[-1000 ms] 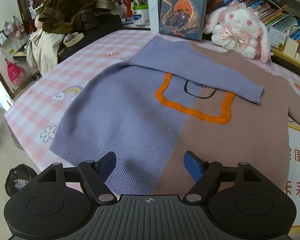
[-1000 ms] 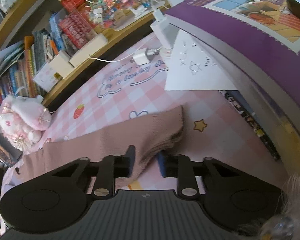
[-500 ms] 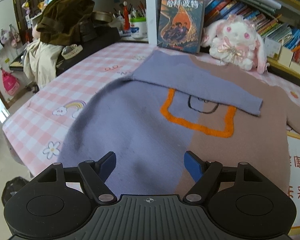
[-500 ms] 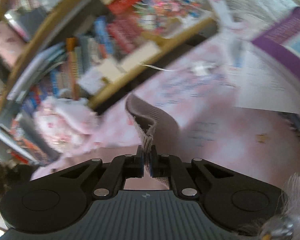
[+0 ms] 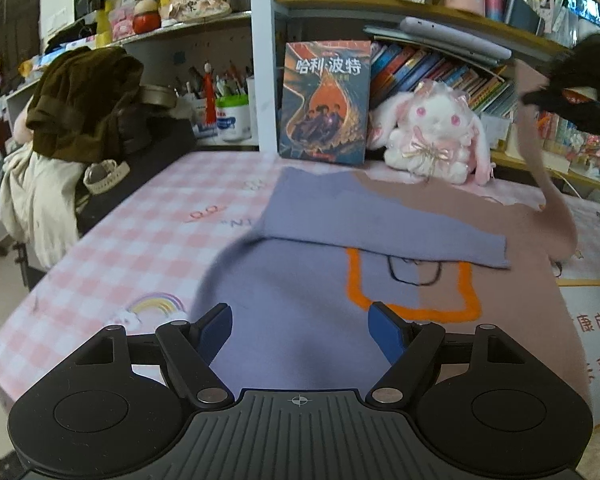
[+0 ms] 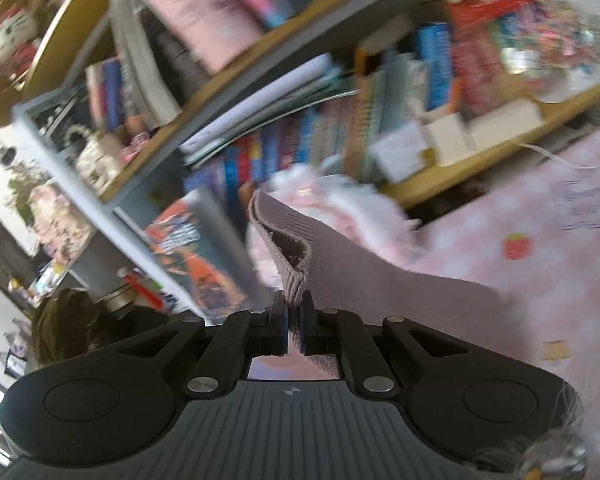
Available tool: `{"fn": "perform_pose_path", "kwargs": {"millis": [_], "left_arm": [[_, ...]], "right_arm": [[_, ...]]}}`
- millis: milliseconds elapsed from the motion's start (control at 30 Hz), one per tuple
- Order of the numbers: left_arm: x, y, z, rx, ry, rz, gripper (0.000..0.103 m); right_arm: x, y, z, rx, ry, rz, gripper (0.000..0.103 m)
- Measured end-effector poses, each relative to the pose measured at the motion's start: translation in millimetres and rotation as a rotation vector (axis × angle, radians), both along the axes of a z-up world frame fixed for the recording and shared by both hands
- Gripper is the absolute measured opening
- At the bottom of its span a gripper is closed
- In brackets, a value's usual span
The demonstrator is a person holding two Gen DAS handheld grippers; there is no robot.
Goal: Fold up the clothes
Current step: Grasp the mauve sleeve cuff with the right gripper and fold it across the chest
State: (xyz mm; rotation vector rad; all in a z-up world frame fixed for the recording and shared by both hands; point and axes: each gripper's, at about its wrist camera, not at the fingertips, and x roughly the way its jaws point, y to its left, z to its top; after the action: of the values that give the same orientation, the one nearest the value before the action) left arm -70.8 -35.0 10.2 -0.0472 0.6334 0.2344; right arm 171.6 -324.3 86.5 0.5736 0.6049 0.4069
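Knitted wool, half lilac and half dusty pink, is filling the left wrist view: one sweater (image 5: 308, 312) is lying flat on the pink checked table (image 5: 140, 248), with its lilac sleeve (image 5: 380, 220) already laid across the chest above the orange outline. I am holding the left gripper (image 5: 300, 326) over the hem with its blue pads spread wide and nothing between them, probably so it is ready to pin or lift the body once the second sleeve is over. At the right edge the pink sleeve (image 5: 544, 168) is rising off the table toward a dark shape up there that I cannot make out clearly. Behind the sweater I am counting one upright book (image 5: 326, 102) and one plush rabbit (image 5: 436, 132) against the shelves. In the right wrist view, which is blurring with motion, the right gripper (image 6: 294, 320) is clamped tight on the ribbed cuff (image 6: 288, 256) of that pink sleeve, one cuff pinched near its edge so the sleeve trails down to the table behind it. I am judging this grip as the way to carry the sleeve across the chest to match the lilac one.
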Motion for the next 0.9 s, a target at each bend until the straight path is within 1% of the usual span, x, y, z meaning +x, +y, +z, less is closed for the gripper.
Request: {"fn": "perform_pose_path", "kwargs": {"millis": [133,300,433,533,667,767,833,867,900], "left_arm": [[-5.8,24.7,0.0,-0.003,-0.006,-0.017,0.077],[-16.8,57.0,0.4,-0.008,-0.009,-0.009,0.077],[-24.5,78.9,-0.3,-0.01,-0.003,-0.001,0.077],[-29.3,89.0,-0.4,-0.004,0.0,-0.008,0.077],[-34.3,96.4,-1.0,0.001,0.002,-0.028,0.077],[-35.2,100.8,-0.9,0.004,0.002,-0.044,0.077],[-32.9,102.8,-1.5,0.0,0.002,-0.06,0.077],[-31.6,103.6,-1.8,-0.003,0.002,-0.068,0.077],[-30.2,104.5,-2.1,-0.006,0.002,-0.076,0.077]], "right_arm": [[2.9,49.6,8.8,-0.016,-0.023,0.041,0.005],[7.3,108.5,3.3,-0.039,-0.009,0.085,0.005],[11.0,155.9,-10.4,-0.082,0.015,0.124,0.005],[13.5,186.0,-26.9,-0.13,0.049,0.145,0.005],[17.6,210.2,-53.5,-0.178,0.118,0.152,0.005],[19.7,220.2,-70.6,-0.19,0.172,0.154,0.005],[20.1,224.4,-78.4,-0.197,0.192,0.161,0.005],[20.3,226.9,-81.1,-0.201,0.203,0.17,0.009],[19.8,229.0,-82.5,-0.205,0.212,0.185,0.011]]}}
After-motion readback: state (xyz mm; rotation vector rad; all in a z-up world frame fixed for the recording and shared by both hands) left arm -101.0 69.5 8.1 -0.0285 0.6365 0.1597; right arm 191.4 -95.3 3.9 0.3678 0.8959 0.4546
